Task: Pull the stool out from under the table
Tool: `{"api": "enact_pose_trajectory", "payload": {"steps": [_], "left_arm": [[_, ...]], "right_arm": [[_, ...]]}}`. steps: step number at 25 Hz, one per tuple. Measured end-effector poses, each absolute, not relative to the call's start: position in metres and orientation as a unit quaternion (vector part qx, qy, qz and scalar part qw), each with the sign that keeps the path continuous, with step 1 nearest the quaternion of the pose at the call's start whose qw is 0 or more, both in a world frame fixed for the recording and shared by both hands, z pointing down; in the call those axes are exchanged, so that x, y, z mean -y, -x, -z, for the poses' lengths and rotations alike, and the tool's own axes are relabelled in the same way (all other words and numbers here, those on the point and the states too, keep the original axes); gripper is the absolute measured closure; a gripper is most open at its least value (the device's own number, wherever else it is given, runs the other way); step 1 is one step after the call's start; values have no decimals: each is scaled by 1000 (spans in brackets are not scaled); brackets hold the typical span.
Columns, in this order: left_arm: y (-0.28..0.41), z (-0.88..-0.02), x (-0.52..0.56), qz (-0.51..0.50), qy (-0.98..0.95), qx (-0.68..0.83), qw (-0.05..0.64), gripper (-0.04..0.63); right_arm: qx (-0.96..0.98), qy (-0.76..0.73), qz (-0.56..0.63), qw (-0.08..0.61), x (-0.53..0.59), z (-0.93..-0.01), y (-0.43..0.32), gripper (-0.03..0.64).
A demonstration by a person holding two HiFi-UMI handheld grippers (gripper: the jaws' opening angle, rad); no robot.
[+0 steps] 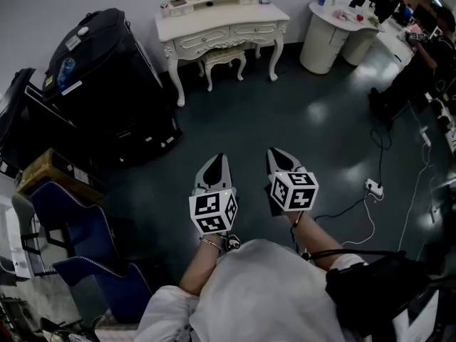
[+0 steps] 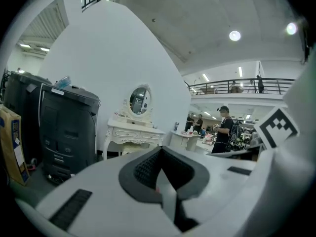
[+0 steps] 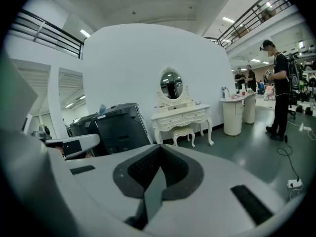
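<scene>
Stool (image 1: pixel 223 59) sits tucked under the white bench (image 1: pixel 214 23) at the far side, well apart from the left claw (image 1: pixel 216 164) and right claw (image 1: pixel 279 159), both clenched on nothing, so the sound approach is to walk close and release them before gripping its seat edge.

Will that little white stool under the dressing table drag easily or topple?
The stool looks rigid, so it probably won't flex. Its thin curved legs suggest it might tip if tugged high. The glossy floor should let it slide.

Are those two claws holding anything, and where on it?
Nothing. The left gripper and right gripper are both shut and empty; the stool sits untouched under the table.
</scene>
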State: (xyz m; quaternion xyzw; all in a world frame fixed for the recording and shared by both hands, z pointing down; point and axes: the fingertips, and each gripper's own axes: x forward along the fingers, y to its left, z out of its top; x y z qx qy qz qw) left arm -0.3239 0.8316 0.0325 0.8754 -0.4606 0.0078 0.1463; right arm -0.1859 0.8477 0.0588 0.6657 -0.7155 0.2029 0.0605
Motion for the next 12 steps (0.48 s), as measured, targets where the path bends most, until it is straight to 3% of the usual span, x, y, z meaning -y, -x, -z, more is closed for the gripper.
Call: {"api": "enact_pose_trajectory", "payload": {"steps": [12], "left_arm": [[357,-54,-790,-32,-872,464,154,589]], "right_arm": [[698,-678,-219,80,-819,-69,189,618]]}}
